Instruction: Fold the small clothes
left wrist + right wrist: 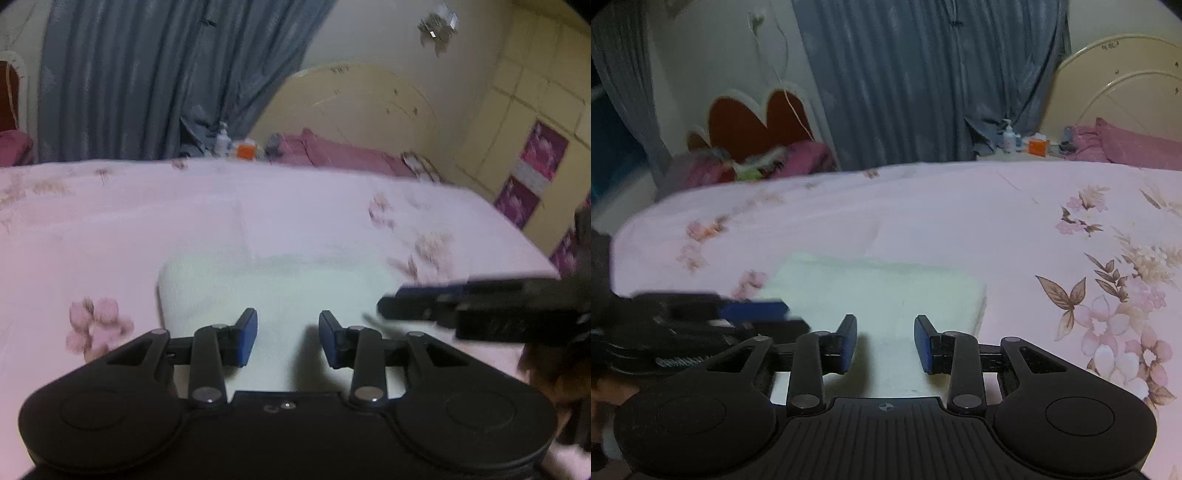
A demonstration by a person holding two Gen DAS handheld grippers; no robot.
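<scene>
A small white cloth (pixel 280 288) lies folded flat on the pink floral bedsheet (pixel 110 221). It also shows in the right wrist view (pixel 882 291). My left gripper (pixel 288 338) is open and empty, its blue pads above the cloth's near edge. My right gripper (pixel 885 343) is open and empty, over the cloth's near part. The right gripper enters the left wrist view from the right (pixel 424 301), blurred. The left gripper shows blurred at the left of the right wrist view (pixel 753 310).
A cream headboard (pixel 362 107) and purple pillows (pixel 343 151) are at the bed's far end. Bottles and an orange box (pixel 245 149) stand on a nightstand by grey curtains (pixel 166 74). A second bed with a red headboard (pixel 753 122) is on the left.
</scene>
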